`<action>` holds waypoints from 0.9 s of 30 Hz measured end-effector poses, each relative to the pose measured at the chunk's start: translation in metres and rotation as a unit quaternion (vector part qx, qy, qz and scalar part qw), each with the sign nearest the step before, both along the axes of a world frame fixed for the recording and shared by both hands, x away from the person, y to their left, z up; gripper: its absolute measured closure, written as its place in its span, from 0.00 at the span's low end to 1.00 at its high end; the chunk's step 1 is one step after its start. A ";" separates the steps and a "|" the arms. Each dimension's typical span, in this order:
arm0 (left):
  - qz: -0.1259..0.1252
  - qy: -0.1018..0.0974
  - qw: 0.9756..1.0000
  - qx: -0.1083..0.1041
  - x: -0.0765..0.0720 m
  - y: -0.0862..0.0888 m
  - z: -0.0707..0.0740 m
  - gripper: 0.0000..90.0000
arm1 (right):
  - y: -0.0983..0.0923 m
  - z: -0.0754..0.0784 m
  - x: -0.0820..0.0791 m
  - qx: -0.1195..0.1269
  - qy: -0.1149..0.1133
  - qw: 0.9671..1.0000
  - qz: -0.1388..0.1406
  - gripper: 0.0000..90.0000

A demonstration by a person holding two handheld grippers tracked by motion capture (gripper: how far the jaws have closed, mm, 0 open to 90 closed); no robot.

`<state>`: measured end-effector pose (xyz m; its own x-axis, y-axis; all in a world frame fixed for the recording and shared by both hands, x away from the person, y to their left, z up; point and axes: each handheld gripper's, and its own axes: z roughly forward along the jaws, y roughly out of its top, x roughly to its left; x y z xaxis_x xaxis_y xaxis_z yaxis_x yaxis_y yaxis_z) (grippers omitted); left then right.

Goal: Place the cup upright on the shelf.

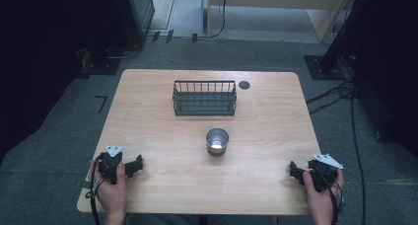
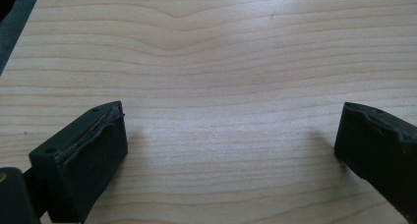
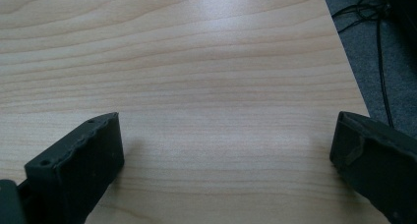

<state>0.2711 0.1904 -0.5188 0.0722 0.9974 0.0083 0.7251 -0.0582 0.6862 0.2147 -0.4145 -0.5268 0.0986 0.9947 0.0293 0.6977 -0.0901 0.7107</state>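
Here, cup: a metal cup (image 1: 217, 141) stands upright on the table (image 1: 157, 121), open mouth up, a little right of the middle and nearer the person than the basket.
Cup contents: the inside looks bare and shiny from the high view, though it is too small to be sure.
Cup and grippers: the cup stands well apart from both grippers, roughly between them and farther up the table.
Left gripper: the left gripper (image 1: 139, 162) rests low at the near left corner of the table, held in the person's left hand (image 1: 112, 193), its jaws pointing toward the middle.
Left jaws: in the left gripper view the left gripper (image 2: 231, 140) has its two black jaws spread wide with bare wood between them; they hold nothing.
Right gripper: the right gripper (image 1: 293, 168) sits at the near right edge in the right hand (image 1: 319, 198), jaws pointing inward toward the left one.
Right jaws: in the right gripper view the right gripper (image 3: 226, 140) also stands wide open over bare wood, gripping nothing.
Basket: a dark wire basket (image 1: 204, 97) stands beyond the cup, toward the far edge, apart from it.
Hole: a small dark round hole cover (image 1: 244, 85) lies just right of the basket's far corner.
Floor: grey floor with cables (image 1: 345, 94) lies to the table's right.
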 end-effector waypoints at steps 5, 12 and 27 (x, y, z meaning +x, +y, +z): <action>0.001 0.000 1.000 0.000 0.001 -0.001 0.000 0.00 | 0.001 0.000 0.000 -0.002 0.001 1.000 -0.002 0.00; 0.002 0.000 1.000 0.000 0.001 -0.001 0.000 0.00 | 0.009 0.008 0.002 0.024 -0.005 1.000 -0.008 0.00; 0.002 0.000 1.000 0.000 0.001 -0.001 0.000 0.00 | 0.033 0.037 0.011 0.046 -0.030 0.998 0.023 0.00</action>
